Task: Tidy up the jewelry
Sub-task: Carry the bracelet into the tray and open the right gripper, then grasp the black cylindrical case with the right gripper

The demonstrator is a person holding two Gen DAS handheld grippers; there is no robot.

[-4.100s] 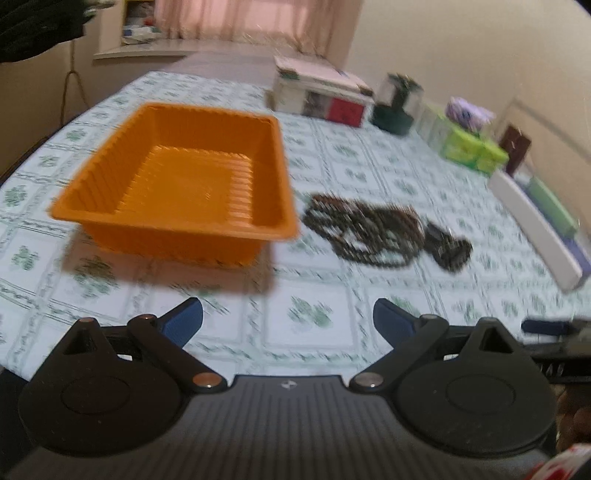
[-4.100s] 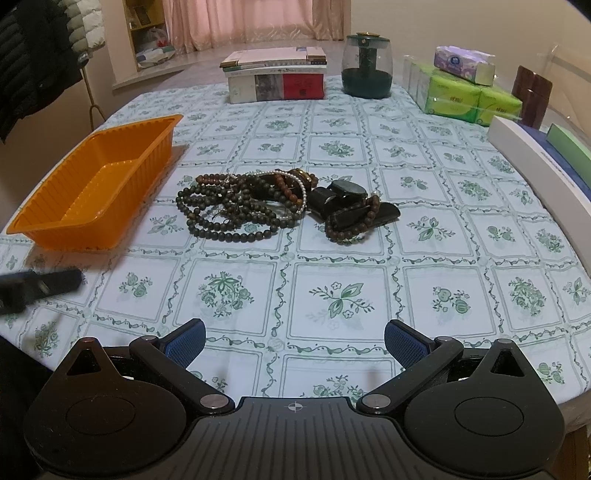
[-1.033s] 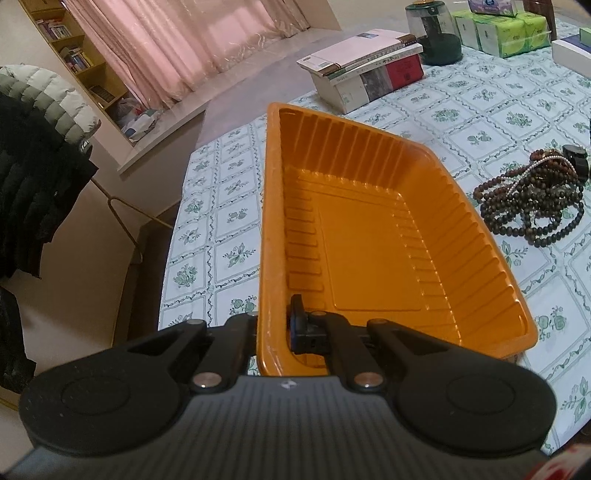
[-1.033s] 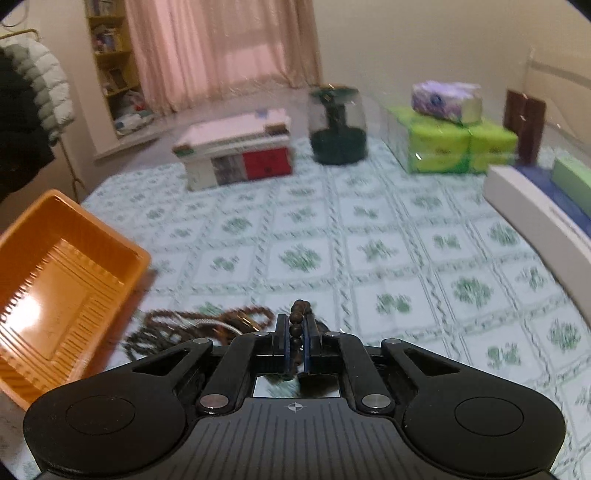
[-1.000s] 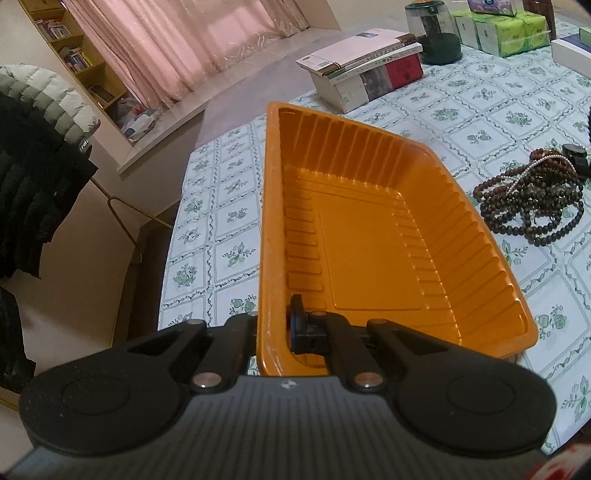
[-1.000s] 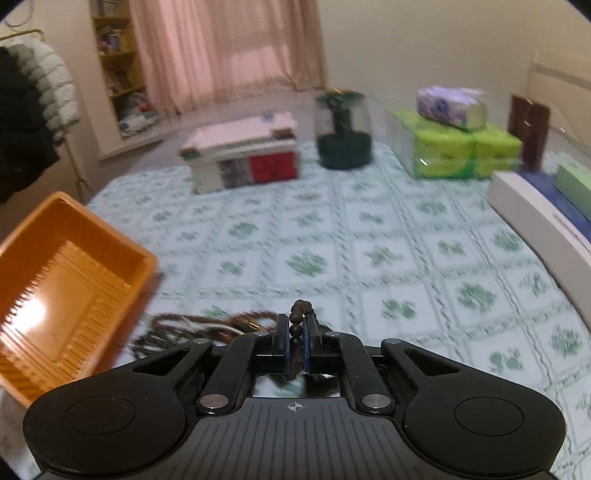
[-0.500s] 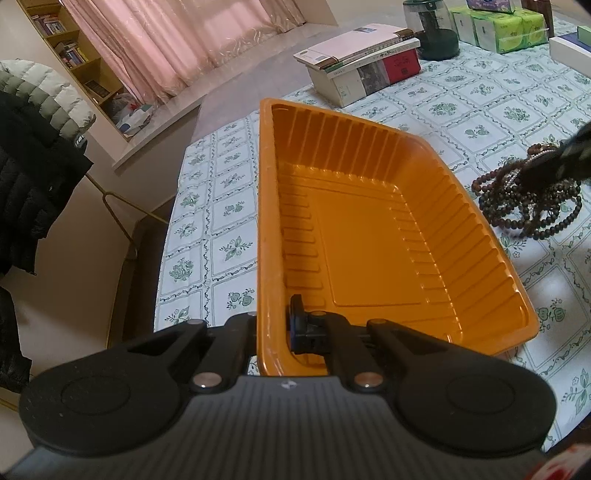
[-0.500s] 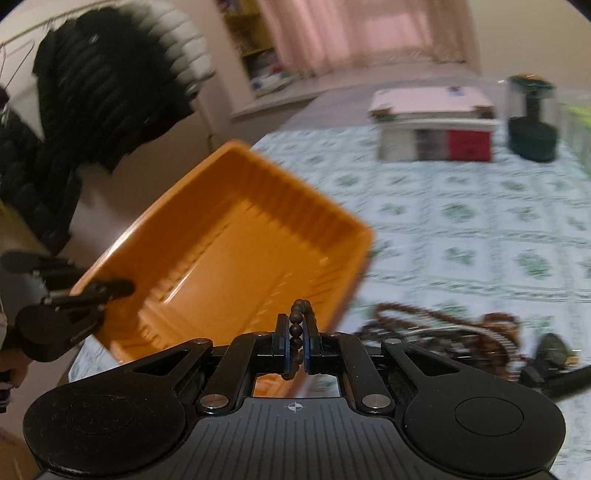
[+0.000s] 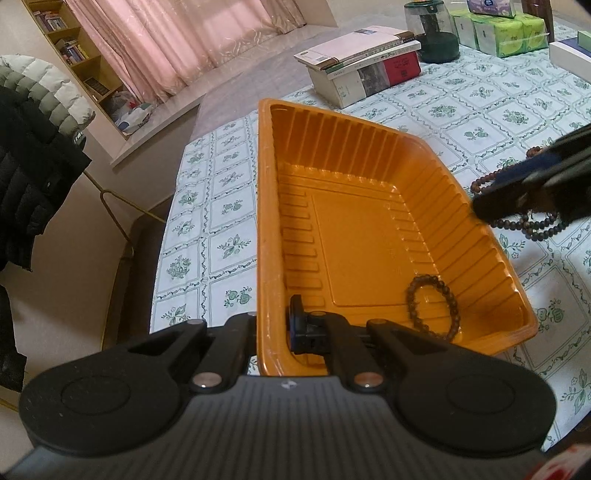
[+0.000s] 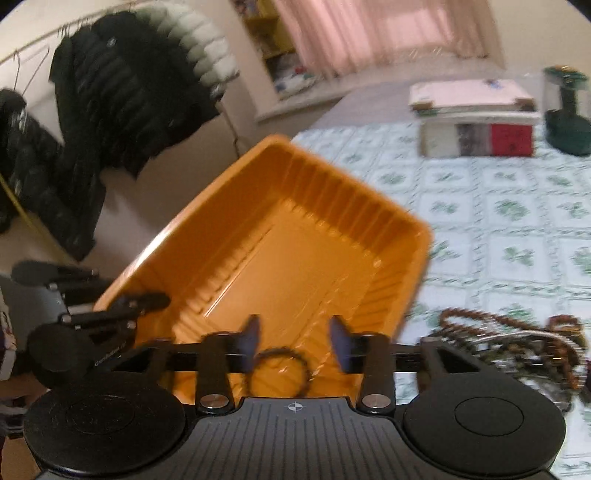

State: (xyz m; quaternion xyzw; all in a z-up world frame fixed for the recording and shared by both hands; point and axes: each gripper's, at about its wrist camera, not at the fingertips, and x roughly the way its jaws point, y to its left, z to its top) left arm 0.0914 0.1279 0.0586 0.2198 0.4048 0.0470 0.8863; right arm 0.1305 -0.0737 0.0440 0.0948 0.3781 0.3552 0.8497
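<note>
bracelet (image 9: pixel 432 308) apparently lies in tray (image 9: pixel 369 147)

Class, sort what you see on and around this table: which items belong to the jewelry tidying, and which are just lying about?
Part of the job:
orange tray
bead bracelet in the tray
pile of bead strings on the tablecloth
left gripper, clamped on the tray wall
right gripper, jaws opening

Just lying about:
stack of books
tissue packs
dark jar
</note>
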